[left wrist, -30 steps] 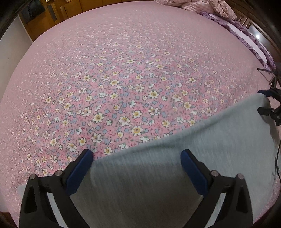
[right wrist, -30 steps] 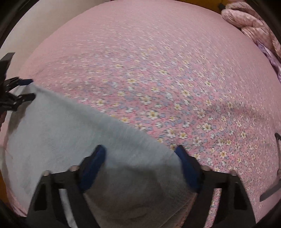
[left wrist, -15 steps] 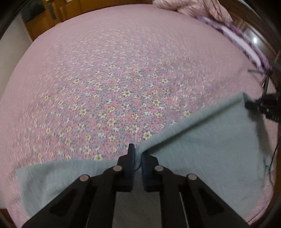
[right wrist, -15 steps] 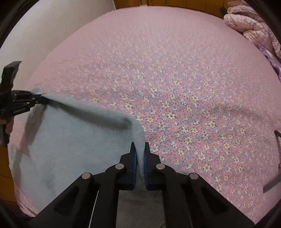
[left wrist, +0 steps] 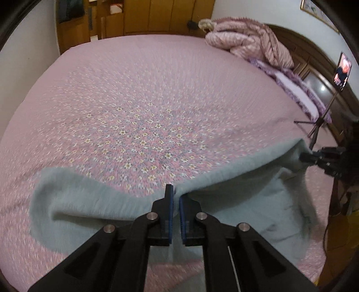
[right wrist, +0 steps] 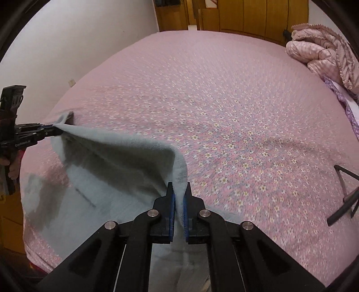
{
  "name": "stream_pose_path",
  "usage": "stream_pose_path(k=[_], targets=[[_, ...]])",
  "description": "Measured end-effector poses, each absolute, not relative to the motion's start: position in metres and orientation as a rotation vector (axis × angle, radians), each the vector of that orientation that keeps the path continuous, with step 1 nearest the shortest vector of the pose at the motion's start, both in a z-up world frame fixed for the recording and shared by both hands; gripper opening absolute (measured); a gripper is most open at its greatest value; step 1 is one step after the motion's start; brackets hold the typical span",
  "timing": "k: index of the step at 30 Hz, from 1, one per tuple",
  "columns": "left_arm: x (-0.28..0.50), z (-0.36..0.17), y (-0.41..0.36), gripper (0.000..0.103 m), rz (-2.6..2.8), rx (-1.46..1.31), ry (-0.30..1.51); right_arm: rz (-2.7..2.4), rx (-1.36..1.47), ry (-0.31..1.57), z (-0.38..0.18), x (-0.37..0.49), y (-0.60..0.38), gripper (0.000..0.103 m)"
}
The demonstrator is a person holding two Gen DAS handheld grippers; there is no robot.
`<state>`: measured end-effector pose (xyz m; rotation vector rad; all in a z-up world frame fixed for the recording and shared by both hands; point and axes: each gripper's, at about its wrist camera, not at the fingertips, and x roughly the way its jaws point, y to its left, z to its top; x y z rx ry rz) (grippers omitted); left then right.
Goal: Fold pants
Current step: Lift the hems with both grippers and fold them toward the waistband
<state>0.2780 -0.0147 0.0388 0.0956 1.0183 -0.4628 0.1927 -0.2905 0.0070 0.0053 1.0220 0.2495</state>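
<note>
Light grey-blue pants [left wrist: 235, 202] lie on the near side of the pink flowered bed. My left gripper [left wrist: 176, 193] is shut on their far edge and holds it lifted above the bed. My right gripper [right wrist: 179, 191] is shut on the same edge further along, with the cloth [right wrist: 116, 161] stretched and sagging between the two. The right gripper shows at the right of the left wrist view [left wrist: 314, 157]. The left gripper shows at the left of the right wrist view [right wrist: 44, 132]. A loose end of the pants [left wrist: 58, 193] droops to the left.
The flowered bedspread [left wrist: 157, 107] spreads wide beyond the pants. A bunched pink quilt [left wrist: 249, 42] lies at the far right corner. A tripod [left wrist: 318, 125] stands by the bed's right edge, below a wooden headboard. Wooden wardrobes [right wrist: 235, 13] stand behind the bed.
Both grippers went from open over the pants' edge to shut on it. They have since raised the edge off the bed, and the cloth now hangs between them.
</note>
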Motion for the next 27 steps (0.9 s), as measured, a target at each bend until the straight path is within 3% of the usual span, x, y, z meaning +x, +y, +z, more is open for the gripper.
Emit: stream_pose_path(k=[16,27], targets=[[0.165,0.061,0.016,0.005,-0.420,0.054,0.944,0.256,-0.034,1.010,-0.007,0.122,-0.273,0.007],[0.135,0.004,0.015,0.005,-0.380,0.007,1.040,0.206,-0.071,1.110,-0.078,0.103,-0.260,0.008]])
